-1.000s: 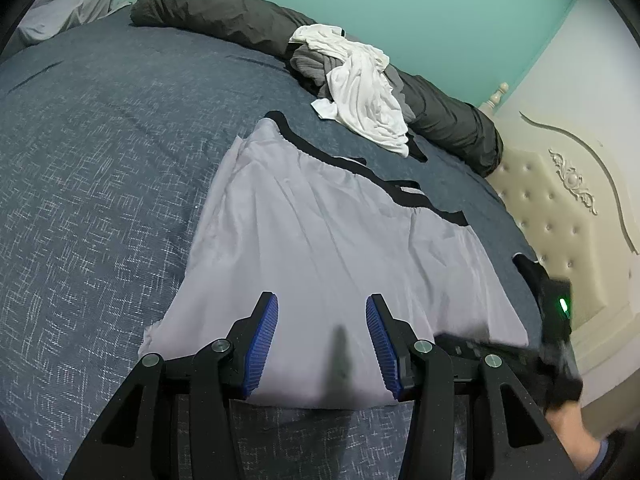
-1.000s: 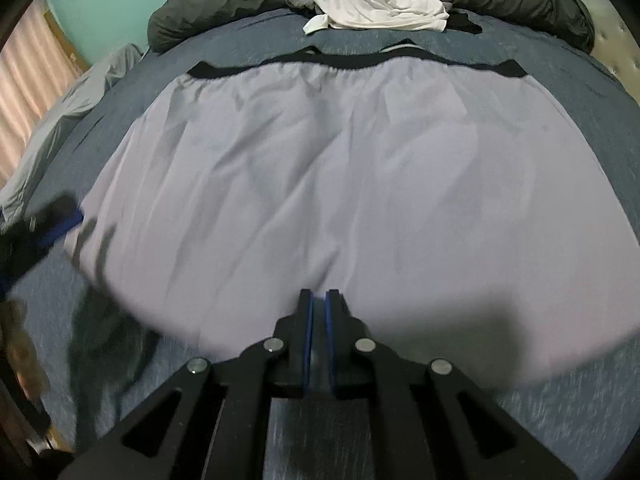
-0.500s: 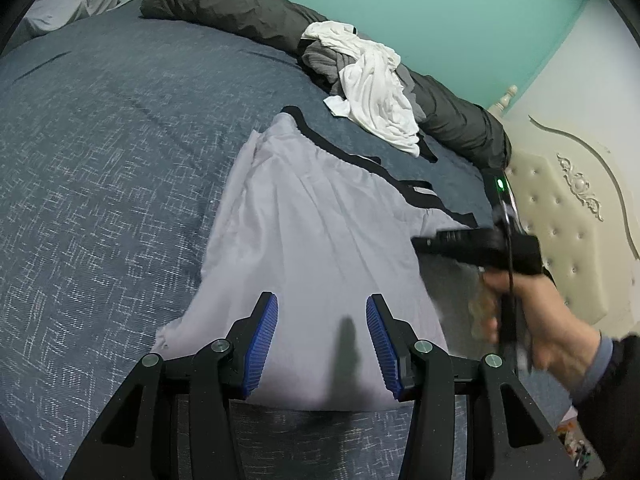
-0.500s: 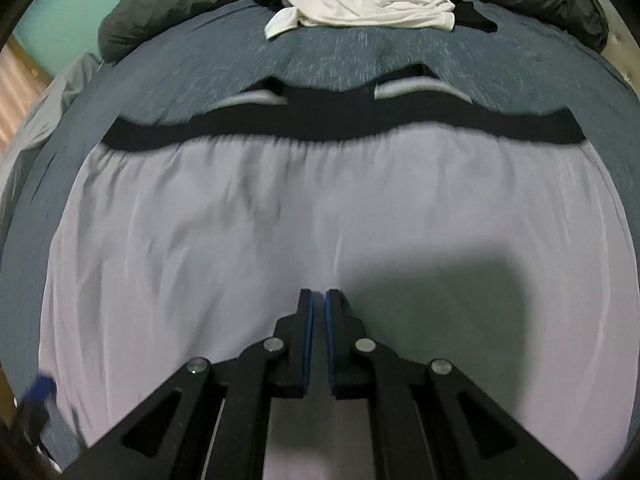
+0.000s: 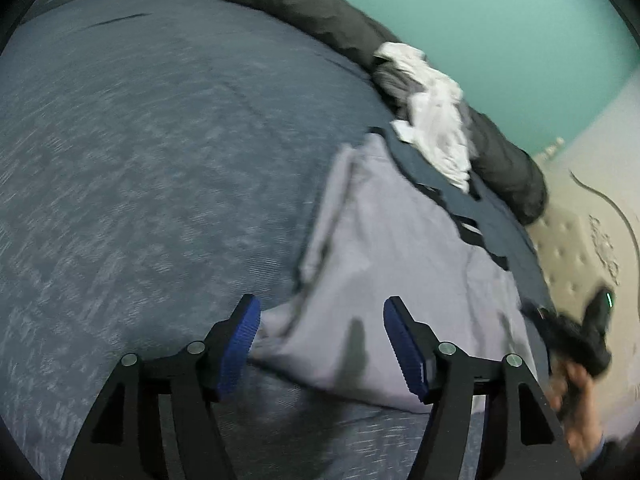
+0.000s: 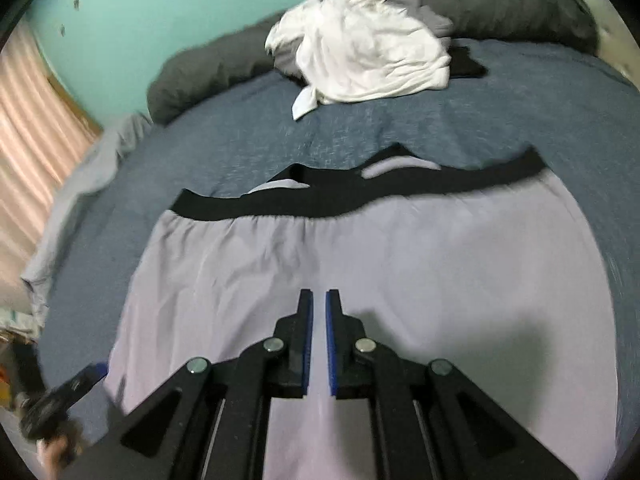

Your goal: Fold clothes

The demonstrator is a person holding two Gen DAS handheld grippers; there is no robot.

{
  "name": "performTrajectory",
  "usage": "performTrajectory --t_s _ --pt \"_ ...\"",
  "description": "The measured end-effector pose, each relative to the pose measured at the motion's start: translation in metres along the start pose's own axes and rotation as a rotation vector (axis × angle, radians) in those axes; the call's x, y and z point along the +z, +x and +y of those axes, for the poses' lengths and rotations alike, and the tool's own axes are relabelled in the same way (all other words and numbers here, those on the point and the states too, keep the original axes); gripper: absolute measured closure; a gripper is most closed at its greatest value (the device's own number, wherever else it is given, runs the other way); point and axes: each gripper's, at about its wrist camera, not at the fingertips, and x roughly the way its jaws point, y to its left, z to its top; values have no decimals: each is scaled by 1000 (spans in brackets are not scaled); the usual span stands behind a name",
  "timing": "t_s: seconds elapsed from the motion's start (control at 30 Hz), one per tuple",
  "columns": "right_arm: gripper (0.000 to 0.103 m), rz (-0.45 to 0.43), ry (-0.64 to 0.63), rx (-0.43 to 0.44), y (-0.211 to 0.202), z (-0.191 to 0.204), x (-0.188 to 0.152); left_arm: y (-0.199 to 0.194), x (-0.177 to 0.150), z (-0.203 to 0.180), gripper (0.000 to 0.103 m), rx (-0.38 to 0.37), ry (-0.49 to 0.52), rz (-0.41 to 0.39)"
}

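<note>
Light grey shorts (image 6: 400, 260) with a black waistband (image 6: 360, 196) lie spread on the bed. My right gripper (image 6: 319, 300) hovers over their middle, shut, with only a thin slit between the blue pads and nothing held. In the left wrist view the shorts (image 5: 400, 248) run away to the right, and their near left corner is rumpled. My left gripper (image 5: 320, 320) stands open at that corner, the cloth lying between and below its fingers. The right gripper (image 5: 580, 332), held by a hand, shows blurred at the shorts' right edge. The left gripper (image 6: 68, 396) shows at the lower left in the right wrist view.
A heap of white and grey clothes (image 6: 368, 52) lies beyond the waistband against a rolled dark grey duvet (image 6: 512, 4). The blue-grey bedspread (image 5: 140, 160) stretches wide to the left. A cream tufted headboard (image 5: 580, 248) stands at the right, and a pink curtain (image 6: 36, 128) hangs at the left.
The right gripper went forward over the shorts, then swung to their right edge. The left view turned leftward. The shorts' near left edge is now wrinkled and pulled in.
</note>
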Motion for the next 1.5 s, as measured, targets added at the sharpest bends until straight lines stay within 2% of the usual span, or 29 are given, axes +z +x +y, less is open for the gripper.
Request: performTrajectory --t_s 0.1,0.3,0.37,0.43,0.5,0.63,0.87,1.0,1.3,1.33,1.43,1.5 --pt "95 -32 83 -2 -38 -26 -35 -1 -5 5 35 -14 -22 14" --pt "95 -59 144 -20 -74 -58 -78 9 -19 3 35 -22 -29 56" --pt "87 -72 157 -31 -76 -64 -85 13 -22 3 35 -23 -36 66" --pt "68 -88 162 -33 -78 -69 -92 14 -24 5 35 -25 -56 61" --pt "64 -104 167 -29 -80 -73 -97 14 -25 7 35 -28 -75 56" --pt "63 -141 156 -22 -84 -80 -108 15 -29 12 35 -33 -114 46" --pt "63 -157 179 29 -79 -94 -108 16 -35 19 35 -43 -183 30" --pt "63 -167 179 39 -79 -97 -105 17 -44 21 35 -72 -228 61" --pt "63 -173 190 55 -82 -102 -106 32 -35 21 36 -66 -233 21" --pt "63 -175 191 55 -82 -102 -107 33 -34 20 38 -65 -235 16" --pt "63 -183 194 52 -85 -104 -107 32 -33 14 67 -57 -217 -7" --pt "63 -192 200 51 -88 -106 -107 31 -32 9 81 -72 -201 -16"
